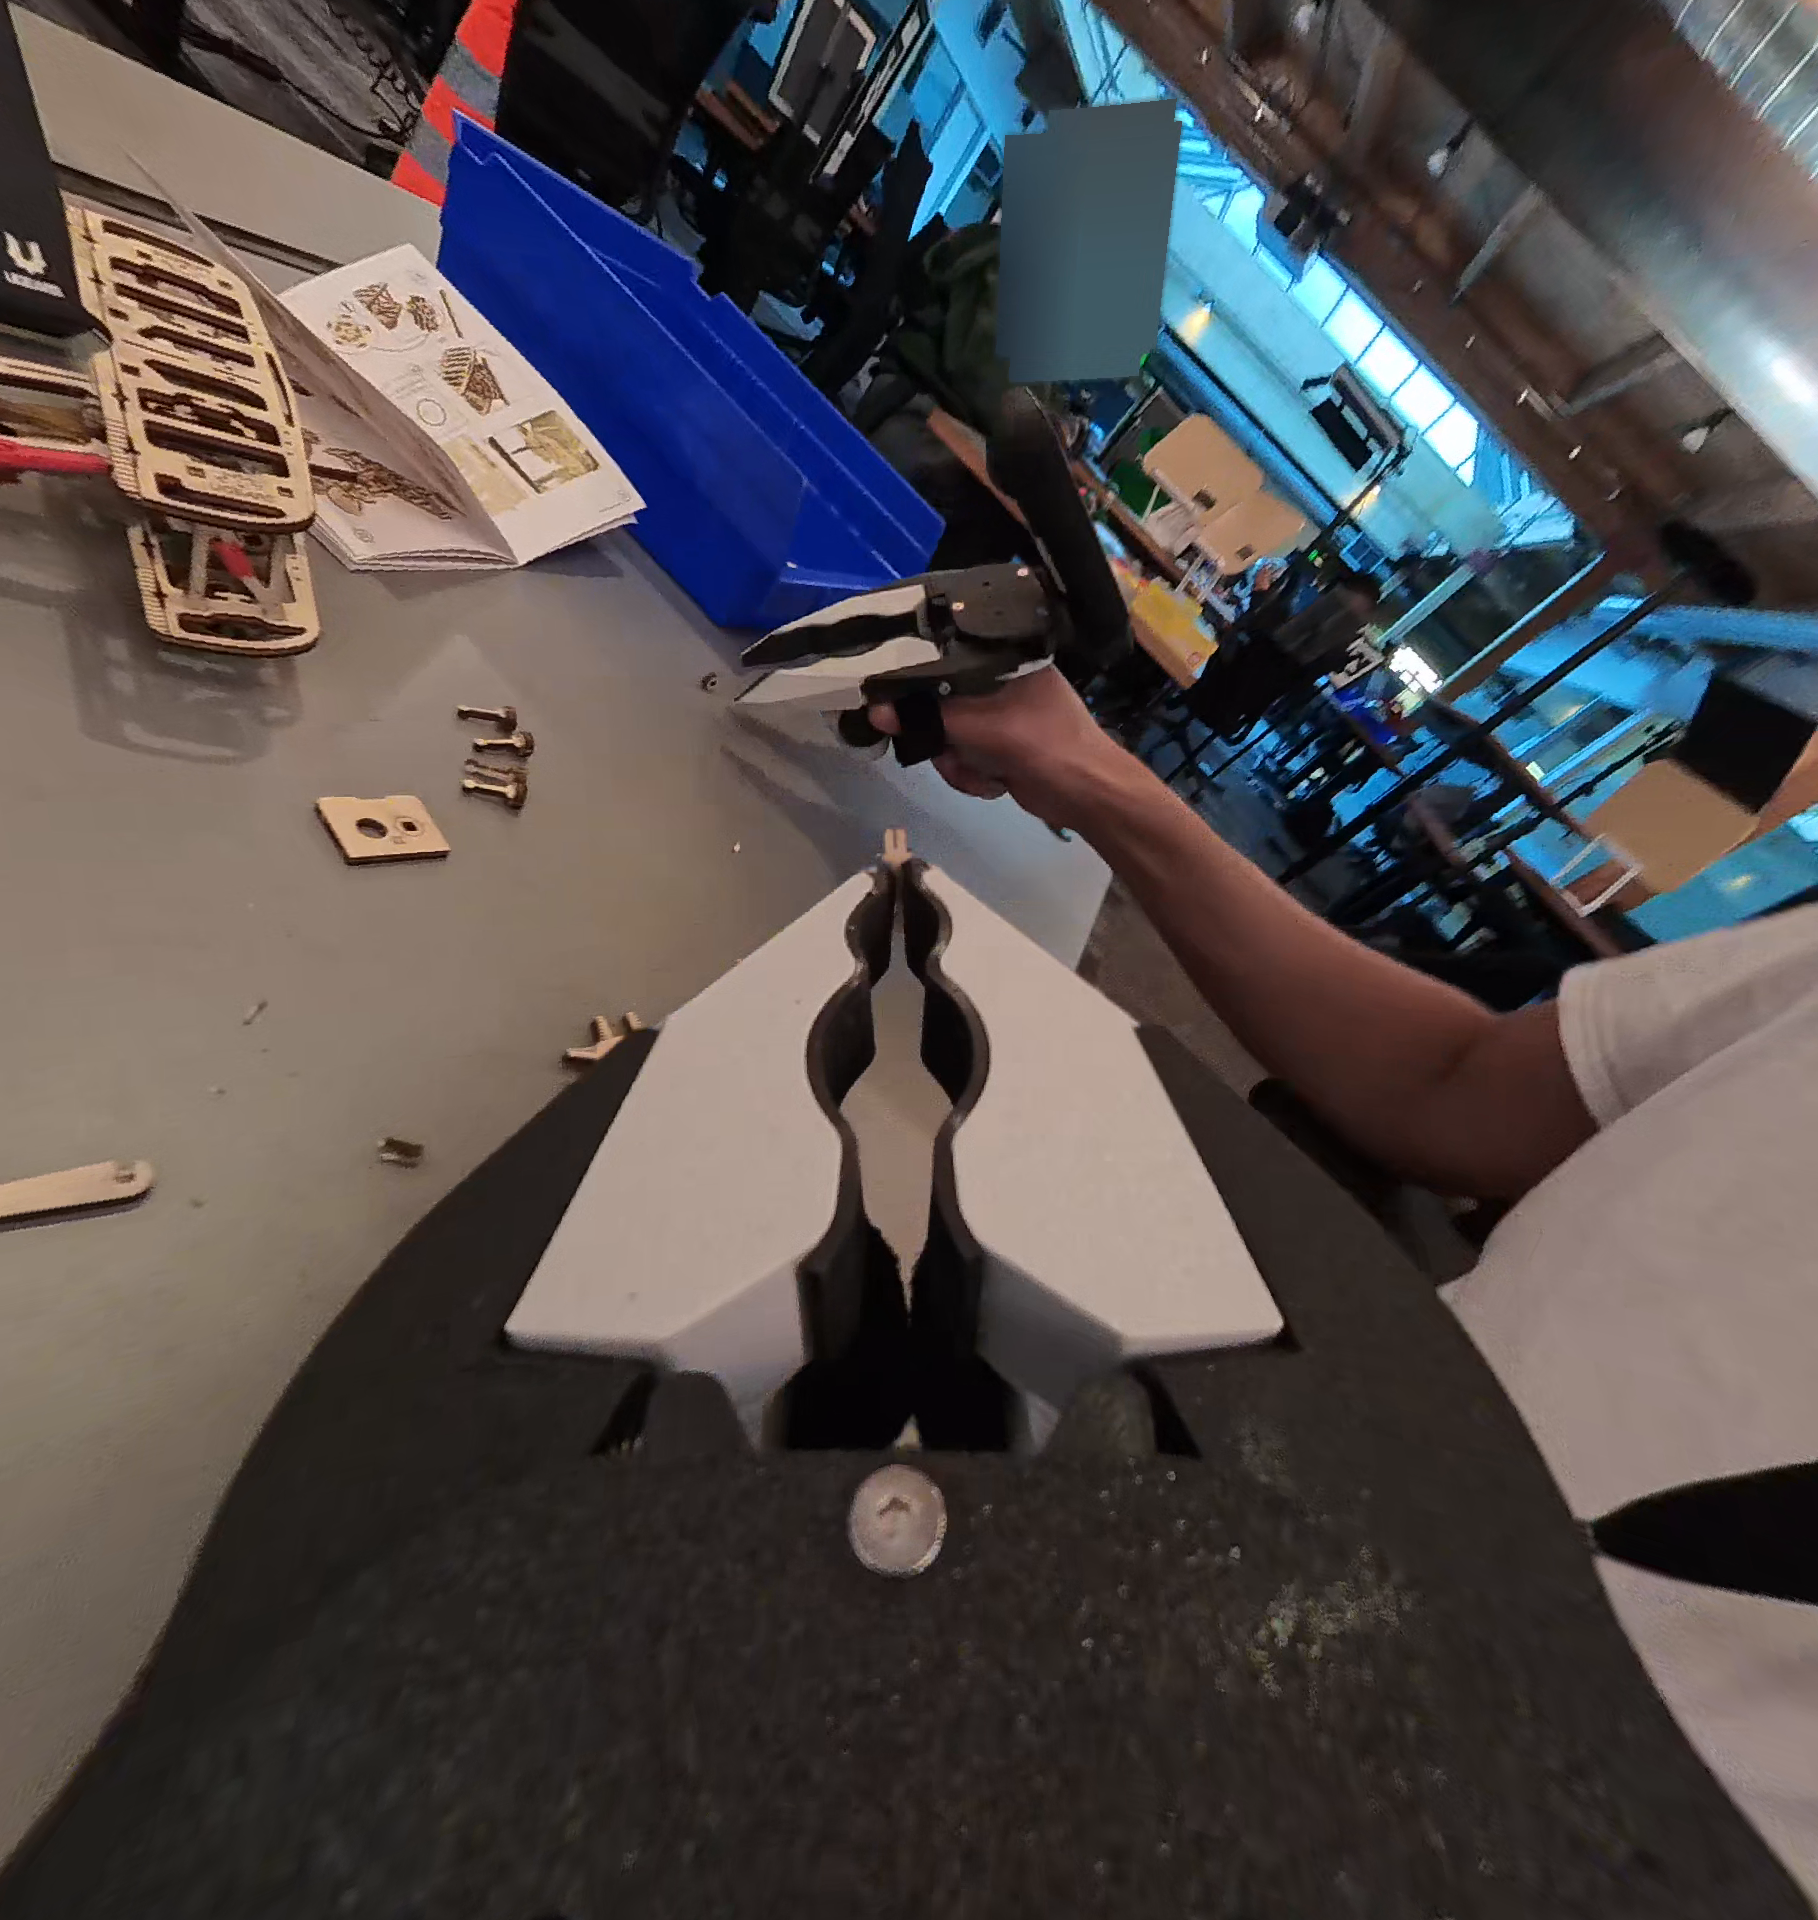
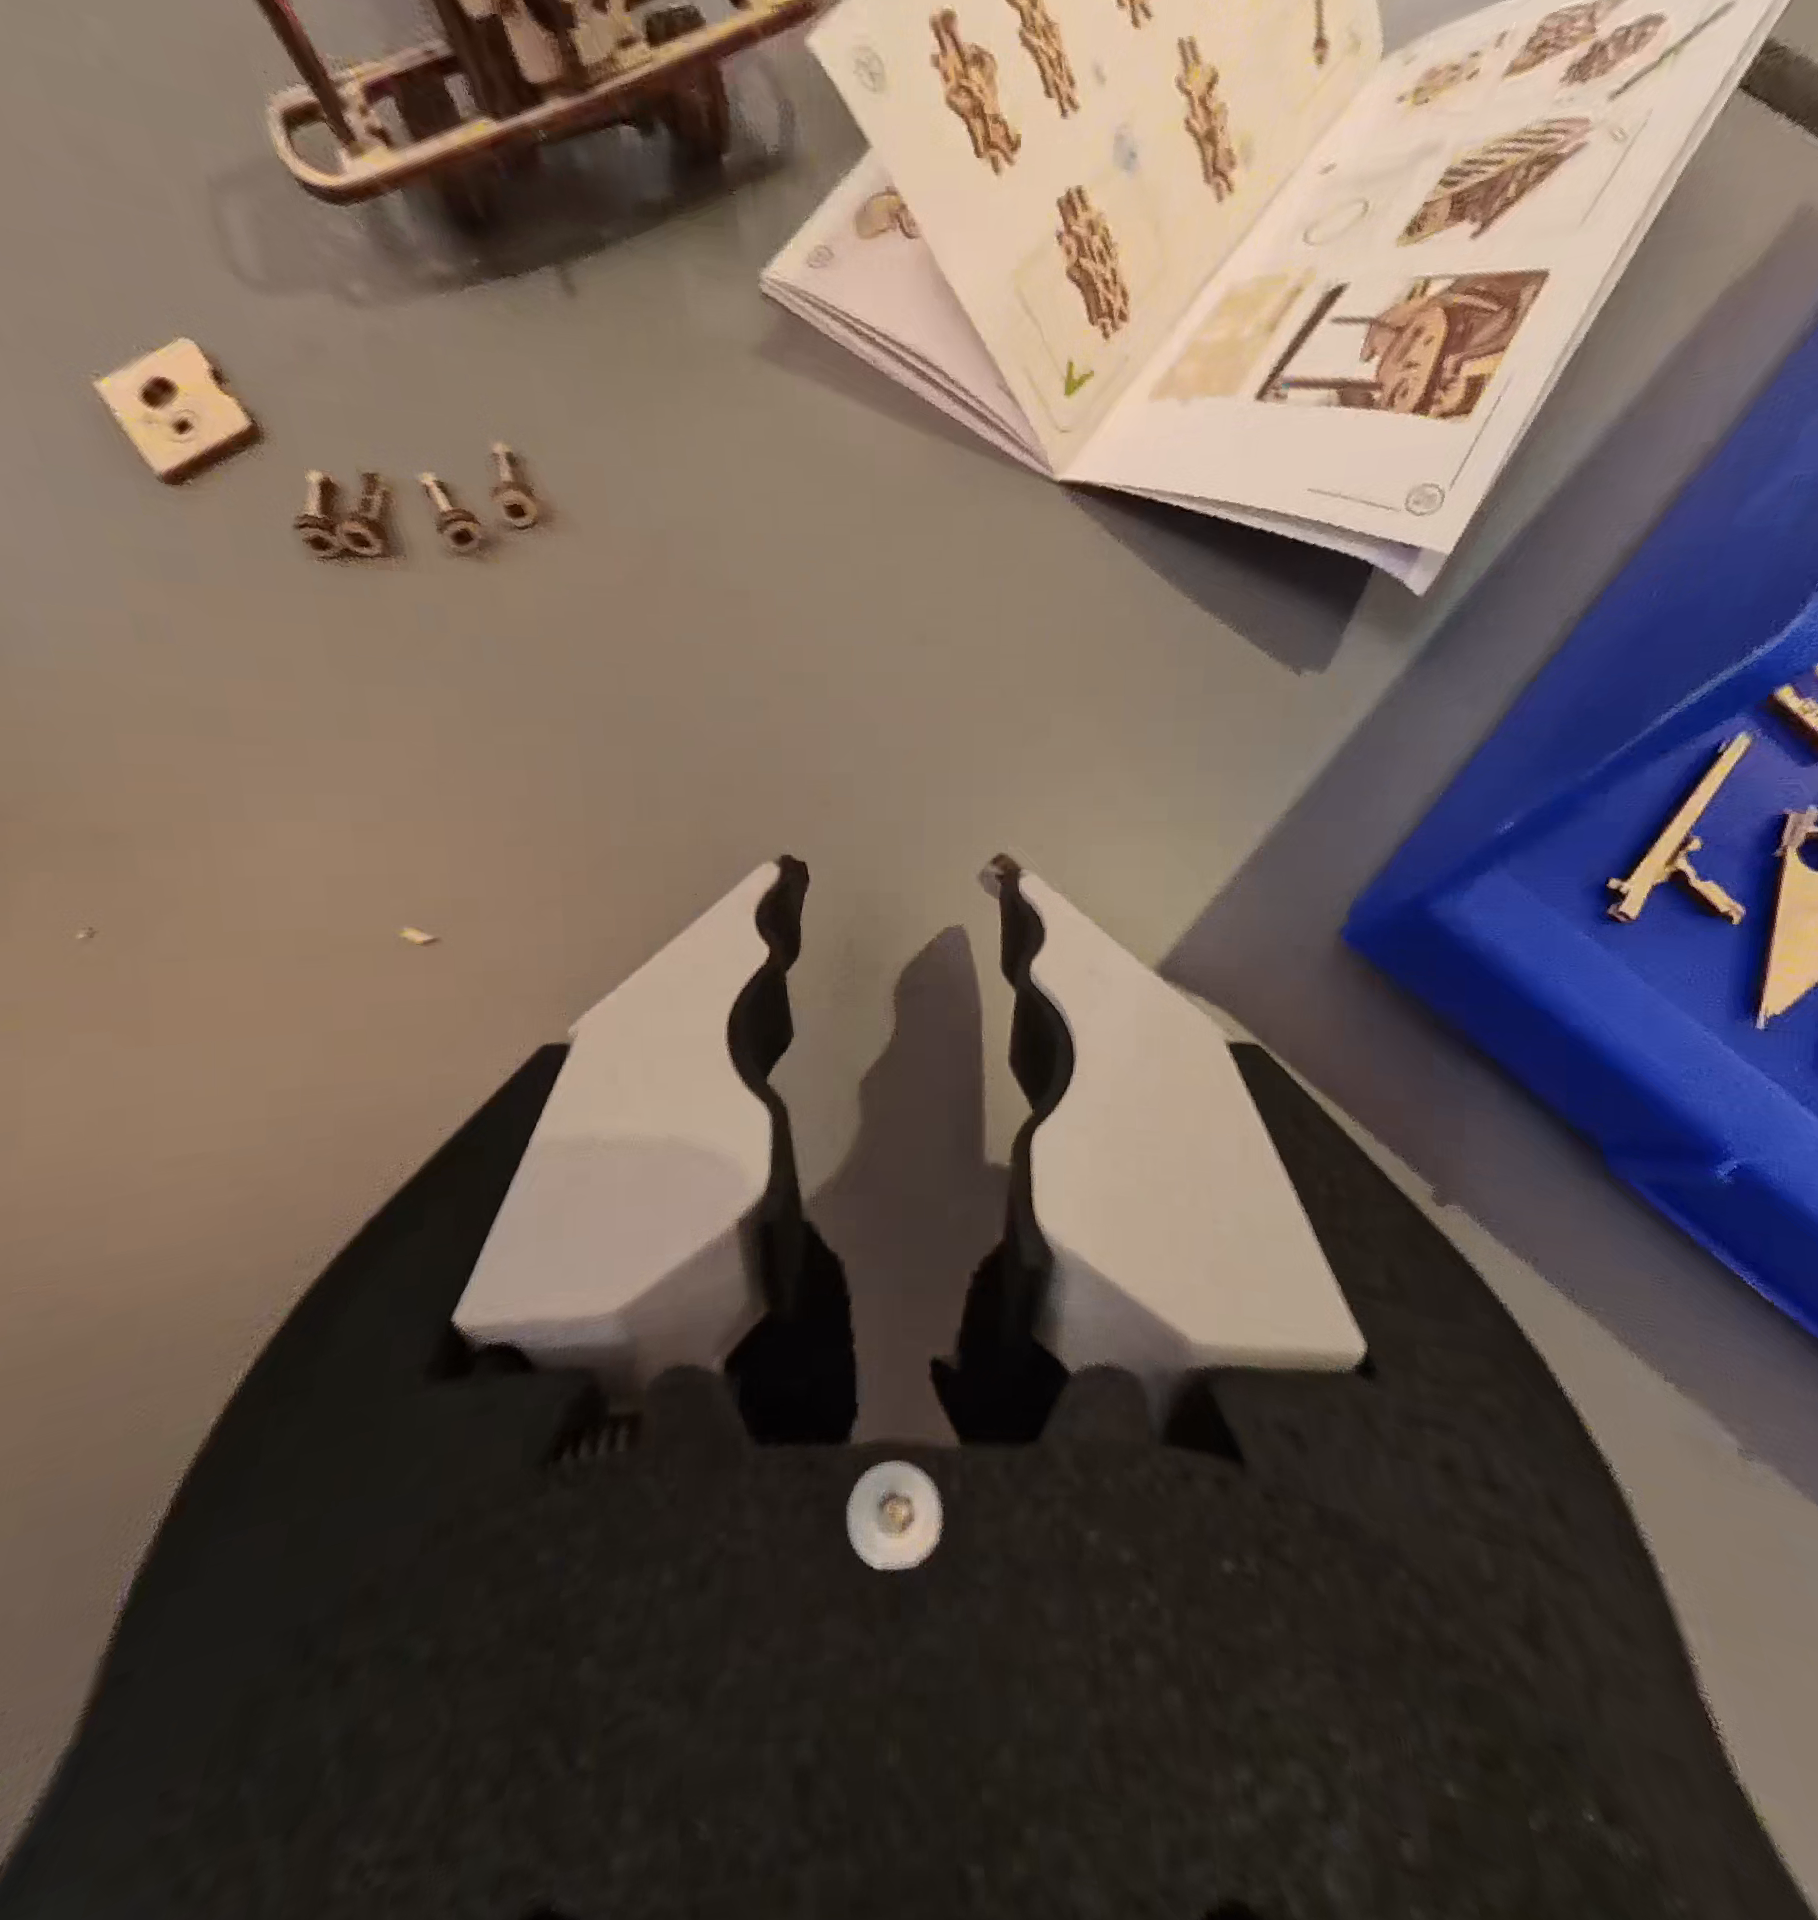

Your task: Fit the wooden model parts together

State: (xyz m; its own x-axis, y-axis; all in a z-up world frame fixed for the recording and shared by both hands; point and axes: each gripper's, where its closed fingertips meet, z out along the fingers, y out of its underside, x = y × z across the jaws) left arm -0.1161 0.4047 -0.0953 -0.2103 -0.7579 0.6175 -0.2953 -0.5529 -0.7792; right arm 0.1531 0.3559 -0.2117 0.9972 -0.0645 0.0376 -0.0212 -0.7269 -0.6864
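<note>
My left gripper (image 1: 897, 878) is shut on a small pale wooden part (image 1: 894, 847) that sticks out past its tips, above the grey table (image 1: 209, 987). My right gripper (image 2: 897, 883) is open and empty over the table; it also shows in the left wrist view (image 1: 765, 675), held in a hand near the blue bin. A square wooden plate with holes (image 1: 380, 828) (image 2: 176, 410) and several small wooden pins (image 1: 494, 758) (image 2: 417, 509) lie on the table ahead. A partly built wooden model (image 2: 500, 104) stands at the far side.
An open instruction booklet (image 1: 448, 416) (image 2: 1196, 260) lies by a blue bin (image 1: 676, 384) (image 2: 1611, 1039) holding loose wooden parts (image 2: 1809, 914). Punched wooden sheets (image 1: 198, 416) are stacked far left. A flat wooden strip (image 1: 53, 1195) and a small forked piece (image 1: 598, 1039) lie near me. My hands' fingertips stand some 30 cm from each other. Measured from the fingertips, the partly built wooden model (image 2: 500, 104) is 20 cm or so from the right gripper and 25 cm from the left.
</note>
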